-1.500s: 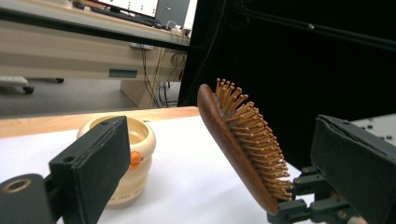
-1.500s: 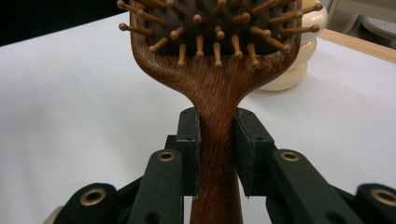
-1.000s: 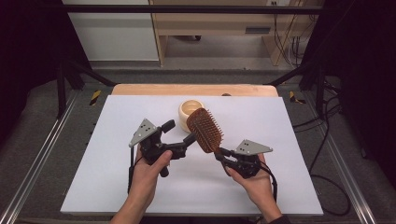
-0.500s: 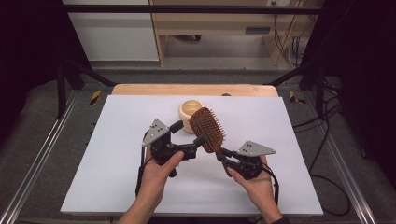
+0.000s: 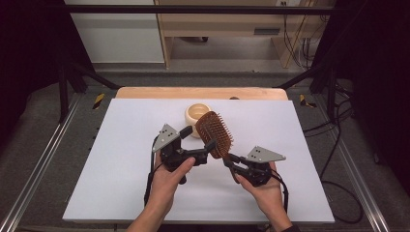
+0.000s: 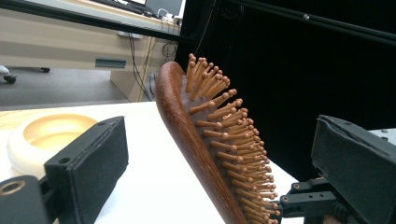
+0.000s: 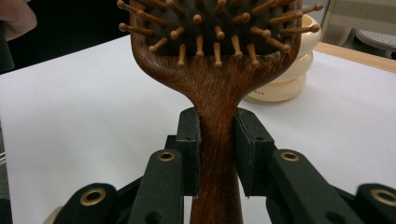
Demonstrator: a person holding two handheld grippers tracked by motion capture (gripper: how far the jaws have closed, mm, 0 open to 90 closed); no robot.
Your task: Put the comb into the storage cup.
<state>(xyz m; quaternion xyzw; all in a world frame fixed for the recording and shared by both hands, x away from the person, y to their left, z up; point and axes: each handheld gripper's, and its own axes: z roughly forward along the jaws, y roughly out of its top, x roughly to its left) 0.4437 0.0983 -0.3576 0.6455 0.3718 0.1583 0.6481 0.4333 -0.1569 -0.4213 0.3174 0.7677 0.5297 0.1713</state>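
A brown wooden paddle hairbrush point(image 5: 215, 134) is held up over the white table, bristles facing right. My right gripper point(image 5: 231, 162) is shut on its handle; in the right gripper view both pads point(image 7: 189, 149) press the handle of the hairbrush point(image 7: 217, 70). My left gripper point(image 5: 198, 138) stands open with its jaws on either side of the brush head. In the left gripper view the hairbrush point(image 6: 196, 154) stands between the pads point(image 6: 88, 163) without touching them. A cream bowl point(image 5: 198, 113) sits just behind.
The white table top point(image 5: 121, 159) has a wooden strip point(image 5: 203, 93) along its far edge. The cream bowl point(image 6: 51, 135) lies left of the brush in the left gripper view, and the bowl point(image 7: 289, 74) is behind the brush in the right gripper view. Metal rails point(image 5: 43, 159) flank the table.
My left gripper has moved right, bringing its open jaws around the brush head. The right gripper and the brush have hardly shifted.
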